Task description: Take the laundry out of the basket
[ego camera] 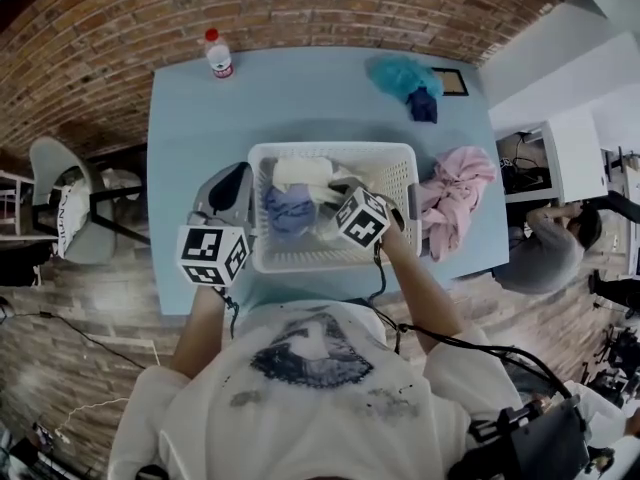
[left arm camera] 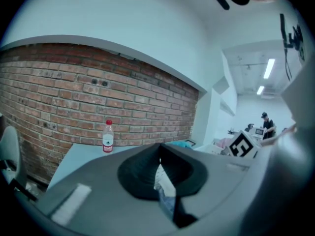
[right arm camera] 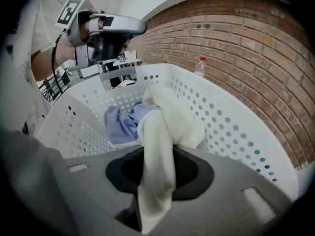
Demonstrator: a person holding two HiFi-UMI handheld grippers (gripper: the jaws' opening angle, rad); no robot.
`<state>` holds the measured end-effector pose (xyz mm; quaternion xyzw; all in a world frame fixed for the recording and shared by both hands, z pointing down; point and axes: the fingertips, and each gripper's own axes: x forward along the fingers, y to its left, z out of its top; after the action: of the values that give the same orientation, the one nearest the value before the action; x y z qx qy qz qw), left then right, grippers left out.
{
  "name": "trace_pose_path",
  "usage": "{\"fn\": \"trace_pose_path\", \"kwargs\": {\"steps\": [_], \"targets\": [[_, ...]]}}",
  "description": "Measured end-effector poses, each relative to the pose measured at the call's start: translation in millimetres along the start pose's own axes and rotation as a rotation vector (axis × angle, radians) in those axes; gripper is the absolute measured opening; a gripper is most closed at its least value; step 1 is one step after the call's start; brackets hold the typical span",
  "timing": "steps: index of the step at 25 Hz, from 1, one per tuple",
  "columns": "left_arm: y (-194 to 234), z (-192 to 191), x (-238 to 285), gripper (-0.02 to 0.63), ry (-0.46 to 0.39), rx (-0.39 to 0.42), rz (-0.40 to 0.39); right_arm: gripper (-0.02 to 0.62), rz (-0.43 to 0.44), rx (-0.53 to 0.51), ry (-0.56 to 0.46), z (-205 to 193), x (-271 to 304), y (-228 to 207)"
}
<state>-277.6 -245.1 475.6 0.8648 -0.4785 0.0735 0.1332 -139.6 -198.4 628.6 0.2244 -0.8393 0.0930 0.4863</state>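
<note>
— How far along is the unloading?

— Partway, I'd judge. A pink garment (ego camera: 455,193) lies on the bench (ego camera: 200,118) just beside the basket (ego camera: 330,260), on its right. A teal garment (ego camera: 400,73) with a dark blue piece (ego camera: 423,103) against it sits at the far edge. Those look done.

— And inside the basket?

— Two pieces that I can see: a cream cloth (right arm camera: 162,127) and a lavender cloth (right arm camera: 123,122) lying under and beside it.

— Is either being handled?

— The cream one. The right tongs (right arm camera: 157,151) are pinching a fold of it, which runs up between the jaws. The rest drapes down onto the pile, so it isn't clear of the basket walls yet.

— The other hand?

— The left tongs (left arm camera: 158,154) are pressed together outside the basket's left side, and I can't see anything hanging from them. They point across the bench toward a bottle (left arm camera: 108,136) at the back.

— So what's left?

— Getting the cream cloth out onto the bench, then the lavender one. I can't tell whether anything lies beneath them.
</note>
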Motion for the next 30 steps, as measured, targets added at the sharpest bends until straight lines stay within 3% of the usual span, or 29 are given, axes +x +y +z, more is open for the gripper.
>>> {"fn": "trace_pose_path", "kwargs": {"steps": [8, 16, 30], "targets": [[-12, 5, -12, -0.009, -0.019, 0.033, 0.006, 0.120, -0.081, 0.191, -0.214, 19, -50, -13], [-28, 23, -23, -0.008, -0.060, 0.083, 0.004, 0.120, -0.248, 0.389, -0.446, 37, -128, -31], [-52, 67, -34, -0.009, -0.156, 0.160, 0.003, 0.118, -0.497, 0.473, -0.708, 62, -237, -45]]}}
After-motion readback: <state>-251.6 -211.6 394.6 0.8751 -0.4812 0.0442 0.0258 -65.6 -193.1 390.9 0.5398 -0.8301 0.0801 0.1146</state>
